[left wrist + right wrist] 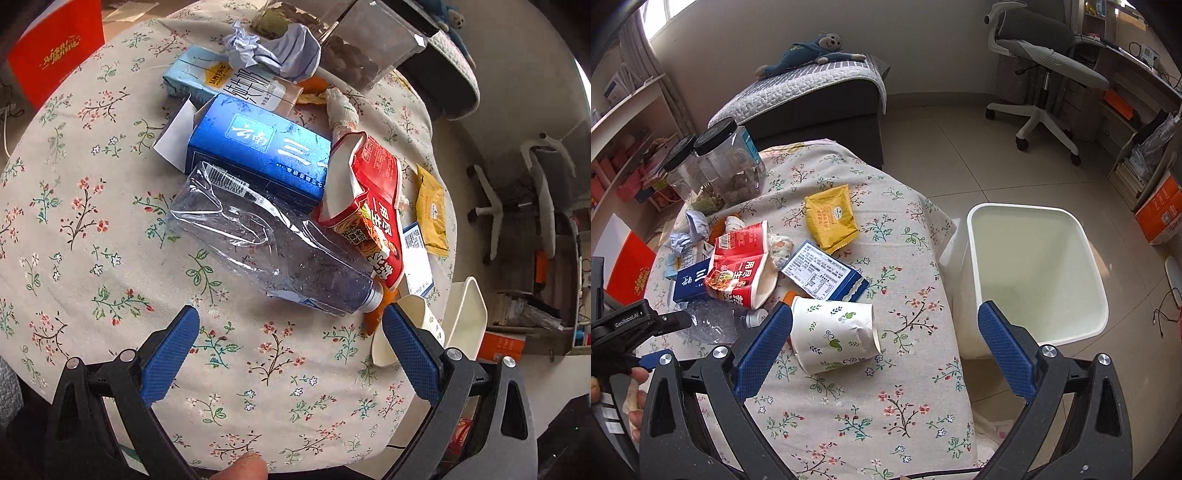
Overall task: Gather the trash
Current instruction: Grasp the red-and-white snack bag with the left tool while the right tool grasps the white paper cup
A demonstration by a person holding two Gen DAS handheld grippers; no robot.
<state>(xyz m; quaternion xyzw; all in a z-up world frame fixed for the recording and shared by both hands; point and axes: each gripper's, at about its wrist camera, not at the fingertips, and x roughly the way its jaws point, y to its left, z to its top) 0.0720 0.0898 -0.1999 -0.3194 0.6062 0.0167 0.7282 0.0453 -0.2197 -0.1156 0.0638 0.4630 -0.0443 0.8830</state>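
Note:
Trash lies heaped on a round floral-clothed table (92, 229). A crushed clear plastic bottle (266, 240) lies nearest my left gripper (288, 314), which is open and empty just short of it. Behind it are a blue box (258, 147), a red noodle cup (373, 206), a milk carton (221, 81), crumpled paper (273, 48) and a yellow sachet (430, 210). My right gripper (884, 317) is open and empty over the table edge, with a white paper cup (833, 332) by its left finger. An empty white bin (1034, 273) stands on the floor to the right.
Clear jars with black lids (727, 166) stand at the table's far side. A red box (55, 48) sits beyond the table. A grey bench with a plush toy (812, 51) and an office chair (1034, 66) stand behind. Shelves (1145, 155) line the right wall.

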